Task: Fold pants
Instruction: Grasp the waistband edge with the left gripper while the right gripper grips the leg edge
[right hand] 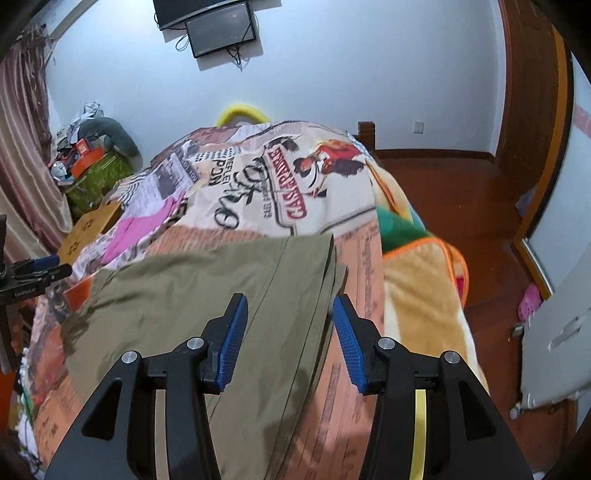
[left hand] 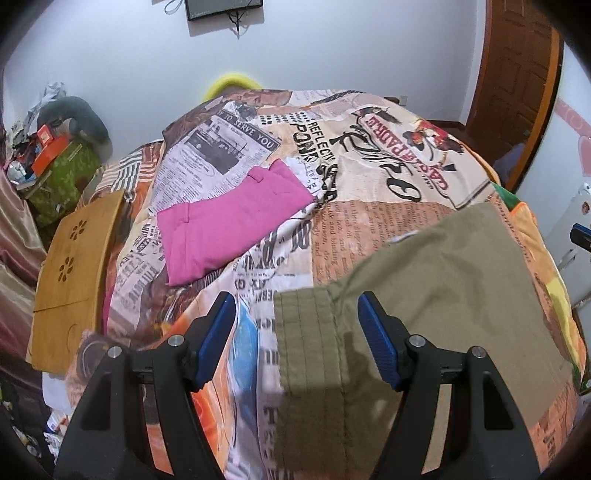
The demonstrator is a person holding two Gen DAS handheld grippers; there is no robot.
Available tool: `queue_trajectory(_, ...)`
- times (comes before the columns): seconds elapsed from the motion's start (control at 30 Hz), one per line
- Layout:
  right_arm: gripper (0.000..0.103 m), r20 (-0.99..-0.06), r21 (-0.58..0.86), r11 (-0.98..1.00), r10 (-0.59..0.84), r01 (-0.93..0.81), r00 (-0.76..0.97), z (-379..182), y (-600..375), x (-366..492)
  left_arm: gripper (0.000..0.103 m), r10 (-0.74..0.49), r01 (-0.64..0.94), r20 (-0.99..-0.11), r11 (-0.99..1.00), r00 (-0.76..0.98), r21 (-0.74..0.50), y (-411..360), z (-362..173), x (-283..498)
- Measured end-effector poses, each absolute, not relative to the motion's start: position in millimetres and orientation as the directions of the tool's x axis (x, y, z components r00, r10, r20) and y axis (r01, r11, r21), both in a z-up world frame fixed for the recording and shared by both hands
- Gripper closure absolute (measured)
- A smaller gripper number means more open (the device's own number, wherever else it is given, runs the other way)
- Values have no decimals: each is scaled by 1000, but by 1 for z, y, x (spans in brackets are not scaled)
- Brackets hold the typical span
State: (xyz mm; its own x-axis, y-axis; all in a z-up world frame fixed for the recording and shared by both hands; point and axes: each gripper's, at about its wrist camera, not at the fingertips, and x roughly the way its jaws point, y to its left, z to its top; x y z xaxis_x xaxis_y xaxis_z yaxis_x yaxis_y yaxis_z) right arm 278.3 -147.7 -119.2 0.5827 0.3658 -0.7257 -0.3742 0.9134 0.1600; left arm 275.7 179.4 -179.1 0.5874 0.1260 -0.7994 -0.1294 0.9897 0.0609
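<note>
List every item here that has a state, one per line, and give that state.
left gripper: open, above the waistband end of the olive pants, gripping nothing
right gripper: open, above the pants' other end, gripping nothing
olive pants: spread flat on the bedspread
pink garment: folded, lying apart from the pants
wall screens: dark

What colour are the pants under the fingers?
Olive-khaki pants, plain; clearest in the right wrist view.

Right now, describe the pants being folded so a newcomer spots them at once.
Start at the bed with the newspaper-print cover. The olive pants lie flat on its near part, directly beneath both sets of open jaws. The only other garment, a folded pink piece, sits farther back and is smaller.
</note>
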Motion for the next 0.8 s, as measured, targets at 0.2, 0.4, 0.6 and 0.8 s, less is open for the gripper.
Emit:
queue_trajectory(0.2, 58, -753, 162, 919, 351, -359, 557, -144, -144, 325, 34, 84, -127, -848, 992, 523, 20, 191, -208, 308)
queue_trajectory(0.4, 58, -793, 195, 925, 344, -325, 503, -179, -139, 372, 34, 65, -115, -879, 993, 473, 11, 189, -238, 322)
queue_trajectory(0.6, 58, -823, 211, 920, 349, -330, 448, -210, -122, 401, 28, 53, -134, -882, 991, 468, -12, 194, -251, 326)
queue_trajectory(0.8, 76, -853, 139, 928, 290, -347, 433, -234, -109, 411, 27, 74, -171, -871, 985, 486, -12, 201, -253, 326)
